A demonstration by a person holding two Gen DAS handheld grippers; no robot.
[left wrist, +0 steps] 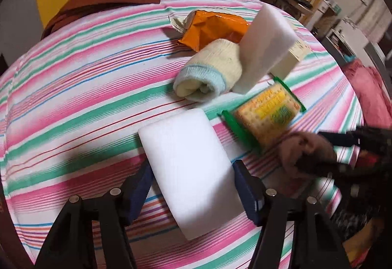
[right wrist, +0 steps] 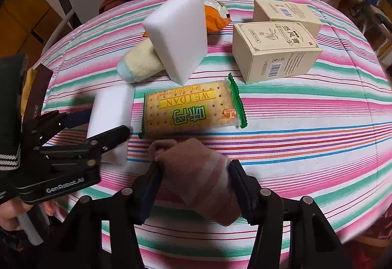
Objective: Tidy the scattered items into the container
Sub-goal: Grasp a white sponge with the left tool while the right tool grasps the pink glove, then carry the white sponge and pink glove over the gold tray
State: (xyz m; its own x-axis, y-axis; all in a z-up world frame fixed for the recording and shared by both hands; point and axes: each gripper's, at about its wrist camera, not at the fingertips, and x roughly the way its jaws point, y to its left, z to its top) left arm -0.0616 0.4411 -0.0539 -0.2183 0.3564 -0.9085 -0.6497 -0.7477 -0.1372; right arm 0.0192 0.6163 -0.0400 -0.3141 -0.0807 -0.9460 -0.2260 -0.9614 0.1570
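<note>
White melamine sponge (left wrist: 188, 168), long axis along the fingers, is bracketed by the open left gripper (left wrist: 192, 185) near the striped tablecloth's (right wrist: 306, 127) front edge, while the brown sock (right wrist: 196, 176) is pinched by the right gripper (right wrist: 193, 185).

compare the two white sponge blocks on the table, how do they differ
The near sponge lies flat on the striped cloth between the left gripper fingers; the far sponge stands tilted, propped against the rolled yellow sock, ungripped. Both are plain white rectangular blocks.
</note>
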